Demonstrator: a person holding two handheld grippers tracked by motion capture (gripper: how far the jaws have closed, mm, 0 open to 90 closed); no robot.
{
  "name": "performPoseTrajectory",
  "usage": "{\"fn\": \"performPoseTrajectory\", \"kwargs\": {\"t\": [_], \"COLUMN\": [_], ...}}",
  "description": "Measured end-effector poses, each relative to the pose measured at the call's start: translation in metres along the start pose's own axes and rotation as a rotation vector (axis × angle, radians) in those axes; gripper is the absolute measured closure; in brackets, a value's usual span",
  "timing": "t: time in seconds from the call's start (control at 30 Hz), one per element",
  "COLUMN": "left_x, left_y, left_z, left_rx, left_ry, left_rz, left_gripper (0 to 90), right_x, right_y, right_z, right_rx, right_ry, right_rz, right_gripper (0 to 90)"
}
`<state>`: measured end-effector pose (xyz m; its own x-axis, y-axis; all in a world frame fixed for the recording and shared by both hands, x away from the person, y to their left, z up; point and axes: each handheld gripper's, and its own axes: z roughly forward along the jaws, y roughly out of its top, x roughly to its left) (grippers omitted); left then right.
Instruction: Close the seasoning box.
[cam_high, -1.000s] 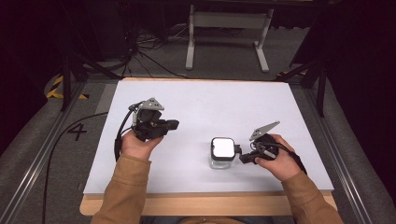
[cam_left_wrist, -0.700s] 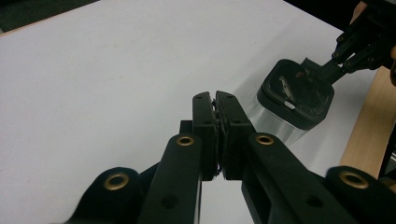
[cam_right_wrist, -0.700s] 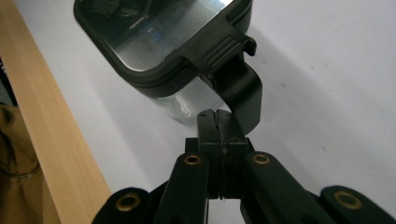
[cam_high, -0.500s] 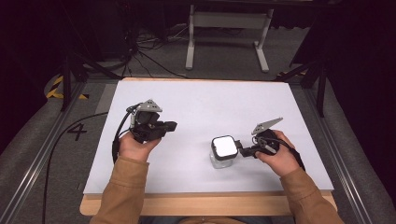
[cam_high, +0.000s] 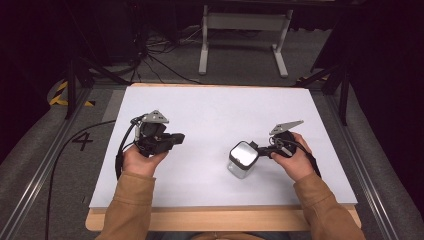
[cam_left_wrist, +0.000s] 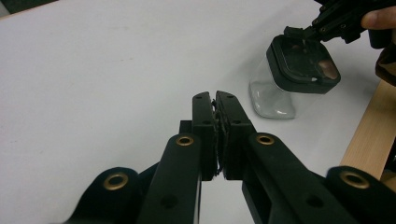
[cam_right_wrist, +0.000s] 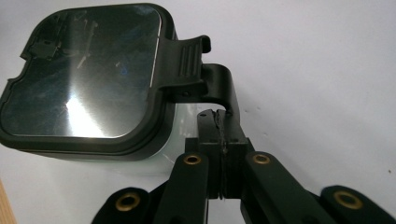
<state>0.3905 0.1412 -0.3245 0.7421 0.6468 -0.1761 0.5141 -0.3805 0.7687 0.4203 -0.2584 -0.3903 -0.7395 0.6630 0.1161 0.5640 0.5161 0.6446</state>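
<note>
On the left, we keep our left gripper (cam_high: 175, 138) idle above the white sheet (cam_high: 210, 115), its jaws pressed together on nothing, well apart from the work; we judge it is simply waiting its turn. Right of centre stands the jar (cam_high: 241, 159), a clear, square-shouldered container with rounded corners under a glossy black lid (cam_right_wrist: 84, 74), tilted slightly towards us. Our right gripper (cam_high: 261, 150) meets it from the right, jaws fully closed on the ribbed black latch tab (cam_right_wrist: 219, 88) at the lid's edge. We hold that tab, we think, because it is the one stiff plastic handle for tipping or unclipping the lid.
</note>
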Motion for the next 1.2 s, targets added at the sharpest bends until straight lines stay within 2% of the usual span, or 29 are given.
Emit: {"fn": "performPoseTrajectory", "kwargs": {"t": [0.13,0.2,0.27,0.33,0.37,0.47,0.53,0.63,0.77,0.8,1.0,1.2], "left_x": [-0.001,-0.002,-0.003,-0.004,-0.004,-0.008,-0.010,-0.015,-0.022,-0.022,-0.035,-0.043], "left_y": [0.002,0.004,0.005,0.009,0.009,0.014,0.016,0.019,0.021,0.021,0.021,0.019], "left_z": [0.005,0.010,0.012,0.023,0.023,0.041,0.047,0.063,0.089,0.089,0.126,0.151], "left_rx": [0.001,0.013,0.015,0.048,0.048,0.079,0.085,0.129,0.195,0.195,0.257,0.295], "left_ry": [-0.006,-0.014,-0.017,-0.026,-0.026,-0.049,-0.057,-0.079,-0.101,-0.101,-0.127,-0.157], "left_rz": [0.008,0.024,0.020,0.058,0.058,0.082,0.087,0.124,0.171,0.171,0.218,0.247], "left_gripper": [87.0,87.0,87.4,87.9,88.4,89.4,89.4,89.5,89.6,89.6,89.6,89.6], "right_x": [-0.001,-0.001,-0.001,-0.002,-0.002,-0.002,-0.001,0.002,0.005,0.005,0.009,0.009], "right_y": [-0.001,-0.003,-0.004,-0.008,-0.008,-0.016,-0.018,-0.023,-0.029,-0.029,-0.038,-0.045], "right_z": [-0.004,-0.013,-0.017,-0.031,-0.031,-0.049,-0.051,-0.062,-0.069,-0.069,-0.076,-0.083], "right_rx": [0.001,-0.015,-0.020,-0.042,-0.042,-0.061,-0.060,-0.057,-0.043,-0.043,-0.019,-0.020], "right_ry": [0.001,-0.012,-0.017,-0.040,-0.040,-0.067,-0.069,-0.075,-0.075,-0.075,-0.083,-0.090], "right_rz": [-0.002,-0.002,0.004,0.021,0.021,0.034,0.036,0.037,0.041,0.041,0.049,0.061], "right_gripper": [90.0,90.0,90.0,90.0,90.0,90.0,90.0,90.0,90.0,90.0,90.0,90.0]}}
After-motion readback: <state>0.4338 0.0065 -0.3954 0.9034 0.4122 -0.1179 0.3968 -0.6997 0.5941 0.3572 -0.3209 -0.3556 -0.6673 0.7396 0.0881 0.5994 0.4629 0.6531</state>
